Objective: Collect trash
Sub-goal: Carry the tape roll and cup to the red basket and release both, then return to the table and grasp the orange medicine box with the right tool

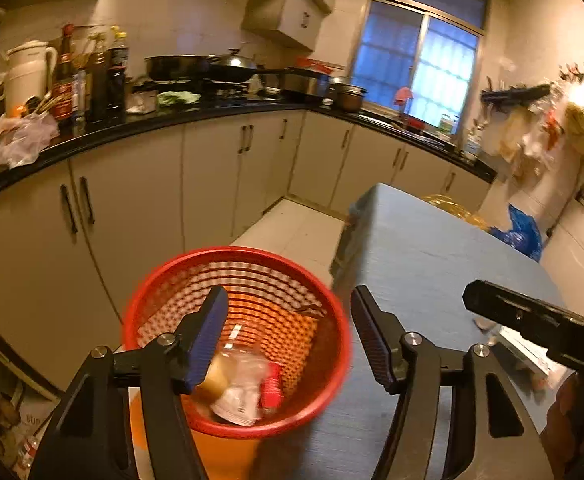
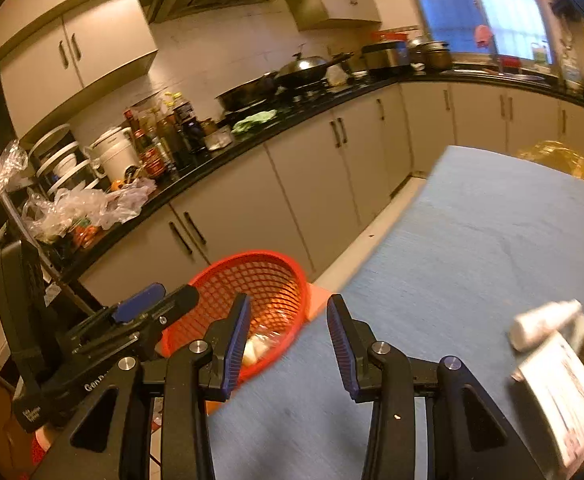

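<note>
We note a counter (image 2: 471, 240) covered in blue cloth. At its right edge lie a white bottle (image 2: 543, 322) on its side and, just beside it, a printed packet (image 2: 563, 404). The rest of the cloth surface we see bare.

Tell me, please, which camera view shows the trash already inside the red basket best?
The left wrist view: it looks down into the red basket, showing the trash lying at its bottom. The right wrist view sees the basket side-on, only a pale scrap showing behind a tool finger.
</note>
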Motion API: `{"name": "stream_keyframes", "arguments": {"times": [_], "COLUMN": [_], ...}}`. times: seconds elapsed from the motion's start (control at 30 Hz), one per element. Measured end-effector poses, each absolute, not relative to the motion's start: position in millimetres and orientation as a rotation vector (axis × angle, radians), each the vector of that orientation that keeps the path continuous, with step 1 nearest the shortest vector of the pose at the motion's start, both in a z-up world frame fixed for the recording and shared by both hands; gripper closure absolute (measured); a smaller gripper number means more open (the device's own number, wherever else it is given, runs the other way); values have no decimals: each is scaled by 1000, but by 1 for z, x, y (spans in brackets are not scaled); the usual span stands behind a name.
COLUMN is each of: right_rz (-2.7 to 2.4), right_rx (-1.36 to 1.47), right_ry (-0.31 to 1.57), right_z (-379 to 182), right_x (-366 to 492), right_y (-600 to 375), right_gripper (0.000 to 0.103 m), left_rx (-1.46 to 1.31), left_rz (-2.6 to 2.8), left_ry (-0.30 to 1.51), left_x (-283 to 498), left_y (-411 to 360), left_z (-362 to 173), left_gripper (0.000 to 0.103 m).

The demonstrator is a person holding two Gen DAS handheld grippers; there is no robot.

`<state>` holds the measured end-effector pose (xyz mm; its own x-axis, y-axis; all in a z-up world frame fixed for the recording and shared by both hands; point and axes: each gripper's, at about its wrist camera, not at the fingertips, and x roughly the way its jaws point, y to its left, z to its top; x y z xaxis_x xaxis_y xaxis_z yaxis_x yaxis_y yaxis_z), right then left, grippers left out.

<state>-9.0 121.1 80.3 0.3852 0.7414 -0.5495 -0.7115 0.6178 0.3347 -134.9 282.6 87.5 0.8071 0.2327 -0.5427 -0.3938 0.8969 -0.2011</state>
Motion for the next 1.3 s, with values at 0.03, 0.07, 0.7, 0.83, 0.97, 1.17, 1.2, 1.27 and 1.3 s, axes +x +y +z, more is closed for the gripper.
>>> {"name": "stream_keyframes", "arguments": {"times": [0.03,0.07,0.7,0.83,0.97,1.17,1.2,1.27,1.3], "right_rz": [916,910,655,608,566,529,523,519,520], "right_rx": [58,67,188,204,216,206,193,163,146], "right_ry": [727,729,635,628,643,680,697,720,724], "right_z": [80,80,90,91,88,81,79,75,73], "right_x": [-9,-9,-4,3,14,34,39,44,47], "right_y": [111,105,-56,-84,-104,-118,-117,-115,-113], "right_gripper": [60,60,44,44,44,44,44,44,44], "left_rx": [-309,-304,-144,-103,-70,-50,-50,-50,-50], "left_rz": [330,315,54,24,9,9,9,12,14], "left_ry": [538,543,687,717,733,750,753,761,765], "left_x": [-133,-130,-75,-66,-62,-59,-58,-57,-56], "left_y": [275,268,118,91,74,63,63,62,62], "left_z": [88,88,71,66,64,59,59,56,55], "left_gripper": [40,40,39,39,38,38,38,38,38]}}
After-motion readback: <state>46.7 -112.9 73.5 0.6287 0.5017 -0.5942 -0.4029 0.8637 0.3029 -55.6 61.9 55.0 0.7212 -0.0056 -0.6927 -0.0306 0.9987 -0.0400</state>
